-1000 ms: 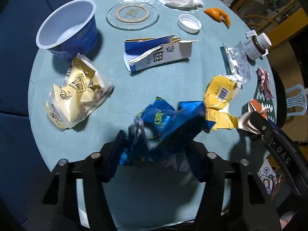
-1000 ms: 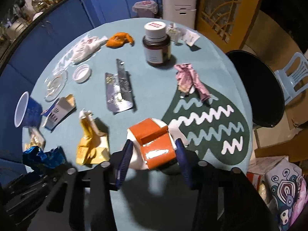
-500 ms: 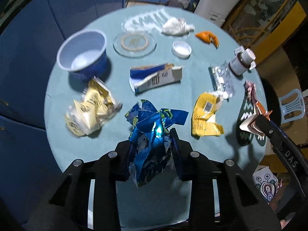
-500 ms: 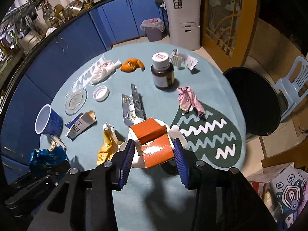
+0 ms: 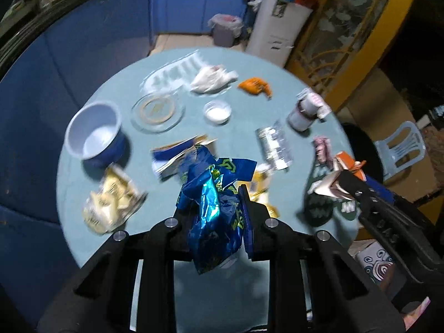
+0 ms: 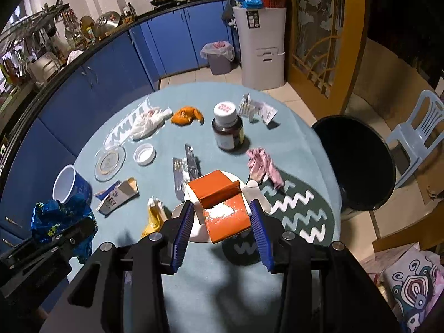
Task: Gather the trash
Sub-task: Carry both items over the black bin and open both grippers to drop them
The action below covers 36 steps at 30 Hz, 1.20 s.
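Lifting trash off table [image 6: 310, 144], both grippers loaded.
L gripper [image 5: 213, 208] clamped on blue wrapper [image 5: 213, 194]; R gripper [image 6: 222, 216] grips orange carton [image 6: 219, 202].

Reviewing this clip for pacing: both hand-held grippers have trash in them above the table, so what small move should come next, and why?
Probably carry both loads toward the black bin beside the table. The left hand-held gripper is clamped on the blue wrapper, the right hand-held gripper holds the orange carton, and both are clear of the tabletop.
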Each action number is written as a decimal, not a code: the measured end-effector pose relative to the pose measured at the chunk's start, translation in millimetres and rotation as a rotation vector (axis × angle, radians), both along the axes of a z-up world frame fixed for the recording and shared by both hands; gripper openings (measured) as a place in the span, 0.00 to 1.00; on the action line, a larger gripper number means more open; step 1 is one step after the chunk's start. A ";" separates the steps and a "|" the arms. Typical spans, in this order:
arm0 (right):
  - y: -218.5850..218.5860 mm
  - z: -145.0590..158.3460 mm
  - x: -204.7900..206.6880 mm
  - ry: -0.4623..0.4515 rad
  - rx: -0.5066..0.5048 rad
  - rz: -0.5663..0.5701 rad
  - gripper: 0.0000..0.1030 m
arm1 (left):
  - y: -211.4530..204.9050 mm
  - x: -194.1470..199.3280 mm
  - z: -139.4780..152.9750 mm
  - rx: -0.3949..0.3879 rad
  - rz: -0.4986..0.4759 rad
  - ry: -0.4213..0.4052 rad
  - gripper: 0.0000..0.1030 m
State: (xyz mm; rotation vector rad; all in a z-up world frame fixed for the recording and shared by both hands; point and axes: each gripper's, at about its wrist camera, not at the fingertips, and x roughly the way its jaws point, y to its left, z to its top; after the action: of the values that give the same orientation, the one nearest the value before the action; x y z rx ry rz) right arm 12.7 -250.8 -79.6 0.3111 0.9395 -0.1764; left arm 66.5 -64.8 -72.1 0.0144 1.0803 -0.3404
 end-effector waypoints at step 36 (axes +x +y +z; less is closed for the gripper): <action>-220.5 -34.3 7.5 -0.021 -0.036 -0.397 0.42 | -317.1 59.1 -5.0 -0.037 -0.457 -0.066 0.26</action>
State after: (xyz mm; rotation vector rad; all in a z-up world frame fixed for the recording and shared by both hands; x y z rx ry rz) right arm 20.2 -471.2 -114.0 0.4636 0.8456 -0.5529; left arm 125.6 -381.9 -77.1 0.2409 0.9990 -0.7652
